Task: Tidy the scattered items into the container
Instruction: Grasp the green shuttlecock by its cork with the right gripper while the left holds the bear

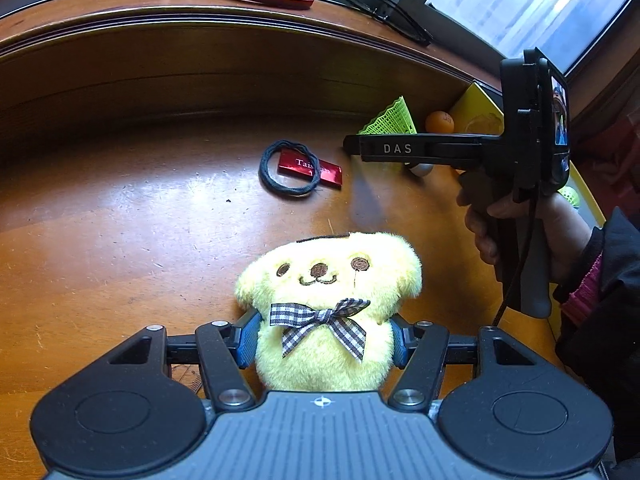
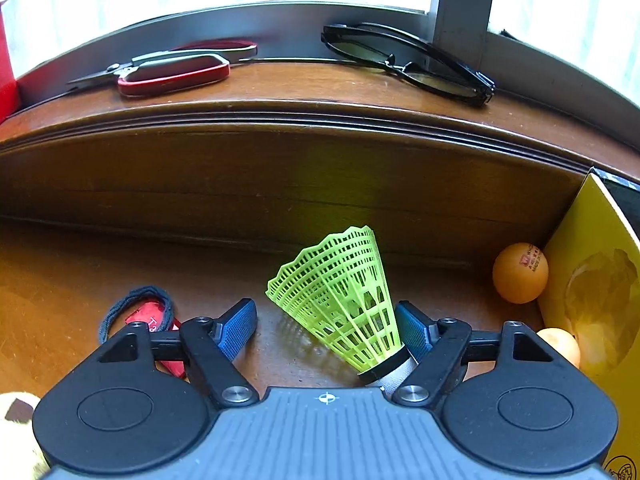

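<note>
Left gripper (image 1: 323,340) pinches fluffy yellow plush dog (image 1: 328,304) at frame bottom-centre, right gripper (image 2: 326,330) spread w/ neon-green plastic shuttlecock (image 2: 340,300) btwn jaws, ungripped; black hair tie (image 1: 289,173), red card (image 1: 310,169) left; yellow container (image 2: 596,280) at right edge.

The plush toy (image 1: 326,304) is pale yellow with brown embroidered eyes and a brown-and-white checked bow. Behind it lie a black hair tie (image 1: 289,172) and a red tag (image 1: 310,170). The shuttlecock (image 2: 340,300) is neon green, the ball (image 2: 519,273) orange, the table (image 1: 120,220) brown.
</note>
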`<state>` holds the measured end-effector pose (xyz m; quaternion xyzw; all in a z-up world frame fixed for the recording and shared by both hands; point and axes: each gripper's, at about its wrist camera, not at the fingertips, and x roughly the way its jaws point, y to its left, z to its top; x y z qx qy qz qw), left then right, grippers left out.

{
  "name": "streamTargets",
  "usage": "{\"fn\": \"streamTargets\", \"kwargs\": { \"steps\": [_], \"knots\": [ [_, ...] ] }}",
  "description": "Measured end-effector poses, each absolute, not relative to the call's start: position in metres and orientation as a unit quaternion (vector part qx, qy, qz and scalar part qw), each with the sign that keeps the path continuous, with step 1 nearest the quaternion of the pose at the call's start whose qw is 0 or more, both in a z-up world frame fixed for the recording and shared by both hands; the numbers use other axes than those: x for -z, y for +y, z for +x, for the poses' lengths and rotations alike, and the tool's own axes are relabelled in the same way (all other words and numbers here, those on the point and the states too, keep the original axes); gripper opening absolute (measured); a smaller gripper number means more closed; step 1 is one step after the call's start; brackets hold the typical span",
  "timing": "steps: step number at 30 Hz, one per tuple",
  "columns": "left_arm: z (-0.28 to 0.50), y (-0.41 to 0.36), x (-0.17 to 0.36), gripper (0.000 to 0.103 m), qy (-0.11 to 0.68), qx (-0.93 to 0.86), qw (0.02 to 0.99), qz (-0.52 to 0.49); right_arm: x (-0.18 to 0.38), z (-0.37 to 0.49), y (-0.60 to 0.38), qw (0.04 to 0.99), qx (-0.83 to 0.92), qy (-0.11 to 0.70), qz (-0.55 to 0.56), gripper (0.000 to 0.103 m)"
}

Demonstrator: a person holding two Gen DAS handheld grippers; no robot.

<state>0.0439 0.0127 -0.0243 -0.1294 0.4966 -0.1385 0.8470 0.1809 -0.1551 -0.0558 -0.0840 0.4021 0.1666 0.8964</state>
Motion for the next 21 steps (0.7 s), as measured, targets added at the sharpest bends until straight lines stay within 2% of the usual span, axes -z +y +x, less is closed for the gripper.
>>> {"fn": "streamTargets", "kwargs": {
  "steps": [9, 18, 19, 20, 21],
  "knots": [
    [0.044, 0.011, 0.025, 0.063, 0.496, 0.138, 0.848, -0.128, 0.053, 0.169, -0.152, 0.89, -0.157, 0.422, -0.066, 0.076],
    [0.044, 0.011, 0.024, 0.063, 0.494, 0.138, 0.85, -0.121, 0.048, 0.136, -0.141, 0.866, -0.216, 0.438, -0.105, 0.075],
    [0.044, 0.011, 0.023, 0.062, 0.495, 0.139, 0.85, -0.12, 0.047, 0.135, -0.142, 0.868, -0.215, 0.436, -0.103, 0.073],
    [0.045, 0.011, 0.023, 0.062, 0.495, 0.139, 0.85, -0.119, 0.047, 0.136, -0.142, 0.87, -0.213, 0.433, -0.101, 0.066],
    [0.045, 0.012, 0.023, 0.062, 0.494, 0.139, 0.85, -0.117, 0.046, 0.134, -0.142, 0.873, -0.21, 0.429, -0.099, 0.055]
  ]
}}
